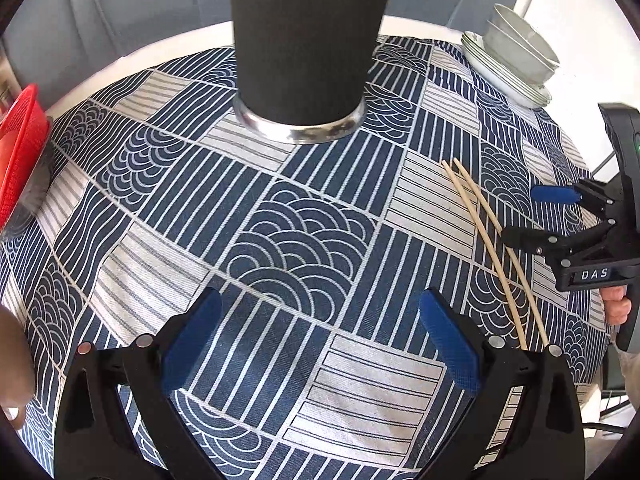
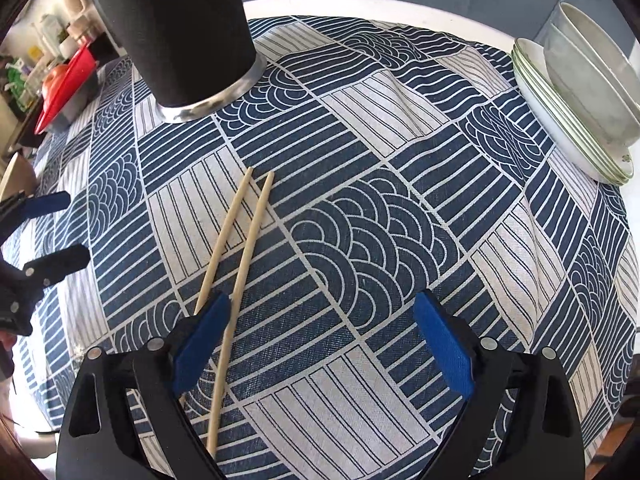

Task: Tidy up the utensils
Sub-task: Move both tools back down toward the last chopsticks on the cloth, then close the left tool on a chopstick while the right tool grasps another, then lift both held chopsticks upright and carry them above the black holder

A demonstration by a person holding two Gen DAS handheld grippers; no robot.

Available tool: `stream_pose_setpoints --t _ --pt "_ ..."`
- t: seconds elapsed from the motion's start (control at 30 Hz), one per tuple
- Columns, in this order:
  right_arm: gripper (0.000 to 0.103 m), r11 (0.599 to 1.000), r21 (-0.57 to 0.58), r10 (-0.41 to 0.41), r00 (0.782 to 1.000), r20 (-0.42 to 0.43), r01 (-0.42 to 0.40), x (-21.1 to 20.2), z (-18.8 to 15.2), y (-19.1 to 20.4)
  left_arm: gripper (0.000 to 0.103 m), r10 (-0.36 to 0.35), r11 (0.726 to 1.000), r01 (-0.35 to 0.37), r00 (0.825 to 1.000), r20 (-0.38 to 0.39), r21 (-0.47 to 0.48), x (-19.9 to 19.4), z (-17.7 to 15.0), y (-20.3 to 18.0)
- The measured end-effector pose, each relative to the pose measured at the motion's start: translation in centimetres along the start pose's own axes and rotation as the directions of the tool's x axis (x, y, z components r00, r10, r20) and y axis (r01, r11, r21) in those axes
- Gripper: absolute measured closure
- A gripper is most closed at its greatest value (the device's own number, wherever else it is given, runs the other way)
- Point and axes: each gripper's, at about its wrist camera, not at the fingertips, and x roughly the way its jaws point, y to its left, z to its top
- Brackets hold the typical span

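Two wooden chopsticks (image 2: 244, 256) lie side by side on the blue patterned tablecloth; they also show in the left wrist view (image 1: 492, 248) at the right. A tall black cylindrical holder with a metal base (image 1: 304, 52) stands at the back; it also shows in the right wrist view (image 2: 180, 36) at the back left. My right gripper (image 2: 320, 316) is open, low over the cloth, its left finger over the near ends of the chopsticks. My left gripper (image 1: 320, 312) is open and empty over bare cloth in front of the holder. The right gripper also shows in the left wrist view (image 1: 536, 216).
Stacked white bowls and plates (image 2: 580, 104) sit at the back right, also in the left wrist view (image 1: 516, 60). A red basket (image 1: 20, 148) sits at the table's left edge, also in the right wrist view (image 2: 68, 88). The white table rim (image 2: 360, 6) shows beyond the cloth.
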Motion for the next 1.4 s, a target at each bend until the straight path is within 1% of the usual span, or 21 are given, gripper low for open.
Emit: stream_pose_setpoints --t 0.07,0.1,0.27,0.37,0.43,0.53,0.6,0.67,0.7,0.77,0.83,0.93,1.0,1.03,1.1,1.13,1.2,1.23,1.3,1.37,1.4 --pt "0.031 1.0 0.001 0.008 1.0 0.0 -0.008 -0.1 0.3 -0.6 0.006 -0.008 1.0 0.009 1.0 -0.007 0.023 0.4 0.4 -0.8" --pt "0.034 1.0 0.004 0.01 1.0 -0.001 -0.01 -0.3 0.4 -0.8 0.006 -0.019 0.999 0.019 1.0 -0.011 0.027 0.6 0.7 -1.3" --pt "0.059 1.0 0.019 0.023 1.0 -0.011 -0.022 -0.6 0.5 -2.5 0.006 -0.065 0.997 0.066 0.998 -0.028 0.042 1.6 1.8 -3.7" --pt "0.068 0.999 0.035 0.033 0.999 -0.015 -0.032 -0.8 0.6 -3.3 0.006 -0.072 0.995 0.075 0.996 -0.049 0.069 2.3 2.4 -5.7" --pt "0.072 0.998 0.043 0.036 0.999 -0.014 -0.035 -0.7 0.7 -3.3 0.006 -0.083 0.992 0.087 0.995 -0.051 0.087 2.6 2.7 -6.9" --pt "0.076 0.997 0.059 0.041 0.999 -0.014 -0.04 -0.8 0.6 -3.8 0.006 -0.056 0.993 0.063 0.995 -0.077 0.095 3.4 3.2 -8.3" --pt "0.082 0.996 0.08 0.044 0.999 -0.015 -0.042 -0.8 0.7 -4.1 0.006 0.014 0.994 -0.005 0.997 -0.082 0.11 3.9 3.3 -9.0" --pt "0.089 0.994 0.098 0.056 0.998 -0.018 -0.054 -0.8 0.7 -4.4 0.005 0.07 0.992 -0.059 0.994 -0.089 0.115 4.4 3.2 -9.5" --pt "0.09 0.994 0.1 0.056 0.998 -0.018 -0.054 -0.8 0.6 -4.5 0.005 0.071 0.993 -0.062 0.993 -0.09 0.098 4.4 3.2 -9.4" --pt "0.097 0.995 0.095 0.044 0.999 -0.022 -0.041 -0.9 0.6 -4.5 0.005 0.082 0.994 -0.075 0.993 -0.085 0.075 4.4 3.0 -9.3" --pt "0.099 0.995 0.096 0.034 0.999 -0.027 -0.032 -0.9 0.5 -4.5 0.008 0.085 0.995 -0.081 0.993 -0.077 0.054 4.3 2.7 -9.0" --pt "0.1 0.992 0.123 0.047 0.998 -0.031 -0.042 -1.1 0.3 -5.1 0.021 0.093 0.995 -0.091 0.993 -0.068 0.034 3.8 2.6 -8.3" --pt "0.101 0.99 0.131 0.05 0.998 -0.032 -0.045 -1.2 0.1 -5.3 0.041 0.1 0.995 -0.099 0.993 -0.065 0.012 3.4 2.8 -7.6" --pt "0.101 0.991 0.128 0.049 0.998 -0.032 -0.044 -1.2 0.1 -5.3 0.044 0.102 0.995 -0.102 0.992 -0.071 0.005 3.2 2.9 -7.2" --pt "0.098 0.993 0.106 0.05 0.998 -0.035 -0.046 -1.2 -0.1 -5.0 0.062 0.109 0.994 -0.11 0.991 -0.08 -0.014 3.0 3.0 -6.4" --pt "0.096 0.994 0.099 0.05 0.998 -0.044 -0.045 -1.0 0.0 -4.9 0.067 0.112 0.993 -0.115 0.99 -0.085 -0.025 2.9 3.0 -6.0" --pt "0.096 0.996 0.082 0.039 0.998 -0.051 -0.035 -1.0 0.0 -4.6 0.079 0.115 0.992 -0.119 0.989 -0.095 -0.035 2.8 3.0 -5.5" --pt "0.096 0.997 0.07 0.029 0.998 -0.054 -0.025 -0.9 0.0 -4.4 0.081 0.116 0.992 -0.12 0.988 -0.1 -0.036 2.7 3.0 -5.3" --pt "0.095 0.999 0.05 0.012 0.998 -0.062 -0.009 -0.8 0.2 -4.1 0.092 0.116 0.992 -0.122 0.987 -0.109 -0.044 2.6 2.8 -5.0" --pt "0.096 1.0 0.024 -0.012 0.997 -0.076 0.014 -0.7 0.2 -3.6 0.098 0.102 0.992 -0.109 0.988 -0.117 -0.058 2.5 2.6 -4.5" --pt "0.096 0.999 0.006 -0.033 0.996 -0.081 0.034 -0.7 0.3 -3.3 0.098 0.096 0.993 -0.104 0.988 -0.122 -0.062 2.3 2.4 -4.2"
